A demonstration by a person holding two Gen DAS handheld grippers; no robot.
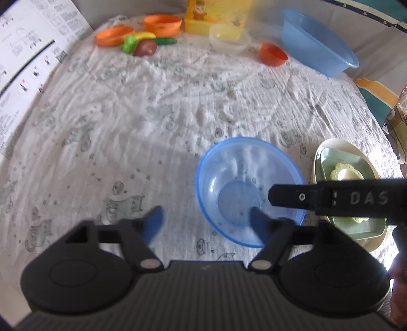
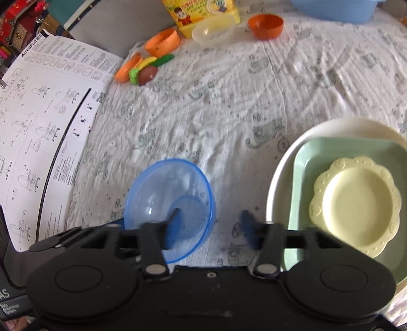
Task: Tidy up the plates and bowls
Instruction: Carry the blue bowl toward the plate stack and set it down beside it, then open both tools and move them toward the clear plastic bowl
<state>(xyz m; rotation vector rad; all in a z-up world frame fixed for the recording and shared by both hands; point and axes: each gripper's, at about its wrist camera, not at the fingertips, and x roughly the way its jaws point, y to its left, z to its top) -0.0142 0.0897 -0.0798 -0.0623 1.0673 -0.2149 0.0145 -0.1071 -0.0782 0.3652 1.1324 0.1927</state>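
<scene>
Both my grippers, left (image 1: 207, 220) and right (image 2: 211, 224), tilt steeply down, jaws spread, straddling the blue bowl's (image 1: 244, 163) rim.

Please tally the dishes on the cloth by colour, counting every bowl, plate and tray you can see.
Blue: 2, the small clear bowl and the big basin.
Orange: 3, two bowls and a shallow dish.
Clear white: 1 bowl.
White: 1 plate.
Green: 1 tray.
Pale yellow: 1 plate.
Total: 9

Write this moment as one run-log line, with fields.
left gripper: open | right gripper: open | clear blue bowl: upright on cloth, unheld | plate stack: beside bowl
</scene>
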